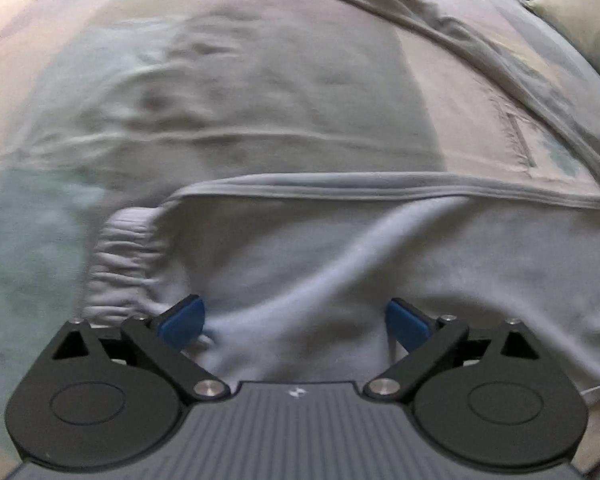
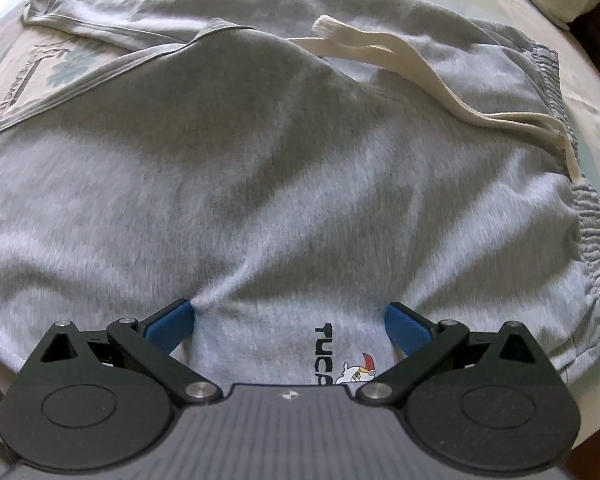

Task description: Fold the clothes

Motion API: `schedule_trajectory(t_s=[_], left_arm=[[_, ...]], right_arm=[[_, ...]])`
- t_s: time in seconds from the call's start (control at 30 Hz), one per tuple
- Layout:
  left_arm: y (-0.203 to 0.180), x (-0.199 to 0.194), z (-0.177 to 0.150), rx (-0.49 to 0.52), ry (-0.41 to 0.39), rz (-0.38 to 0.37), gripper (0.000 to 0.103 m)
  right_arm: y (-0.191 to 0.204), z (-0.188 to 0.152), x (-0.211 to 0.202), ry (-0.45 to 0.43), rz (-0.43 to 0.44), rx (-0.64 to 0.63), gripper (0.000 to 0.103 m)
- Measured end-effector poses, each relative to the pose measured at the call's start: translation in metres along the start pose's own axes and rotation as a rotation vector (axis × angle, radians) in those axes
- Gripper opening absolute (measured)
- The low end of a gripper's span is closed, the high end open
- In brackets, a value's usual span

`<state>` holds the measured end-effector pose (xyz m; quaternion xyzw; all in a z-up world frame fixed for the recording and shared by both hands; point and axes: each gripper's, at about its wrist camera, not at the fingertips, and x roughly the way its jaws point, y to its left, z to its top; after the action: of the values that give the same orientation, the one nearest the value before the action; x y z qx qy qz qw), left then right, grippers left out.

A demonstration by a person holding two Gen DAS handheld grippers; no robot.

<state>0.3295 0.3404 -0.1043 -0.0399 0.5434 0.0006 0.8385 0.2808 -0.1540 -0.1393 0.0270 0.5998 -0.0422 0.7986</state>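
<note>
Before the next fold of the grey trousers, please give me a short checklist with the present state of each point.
1. Left gripper jaws open: ok.
2. Right gripper jaws open: ok.
3. Grey fleece sweatpants lying spread on the pale printed bedsheet: ok, though wrinkled.
4. Cream drawstring cord tucked away: not ok, it lies loose across the fabric.
5. Gathered elastic waistband in sight: ok.
6. Fabric actually pinched between either pair of jaws: cannot tell; the blue pads seem to touch the cloth.
</note>
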Motion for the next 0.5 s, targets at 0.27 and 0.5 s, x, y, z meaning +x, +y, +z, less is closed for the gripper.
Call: schedule_trajectory(t_s=[0.27, 0.5], left_arm=[[-0.048, -0.014, 0.039, 0.042, -0.092, -0.19, 0.097], [-0.141, 0.008, 0.066, 0.189, -0.111, -0.381, 0.097]], right_arm=[[0.008, 0.0, 0.002, -0.017, -0.03, 0.058, 0.103], [0.014, -0.007, 0.003, -0.073, -0.037, 0.08, 0.103]])
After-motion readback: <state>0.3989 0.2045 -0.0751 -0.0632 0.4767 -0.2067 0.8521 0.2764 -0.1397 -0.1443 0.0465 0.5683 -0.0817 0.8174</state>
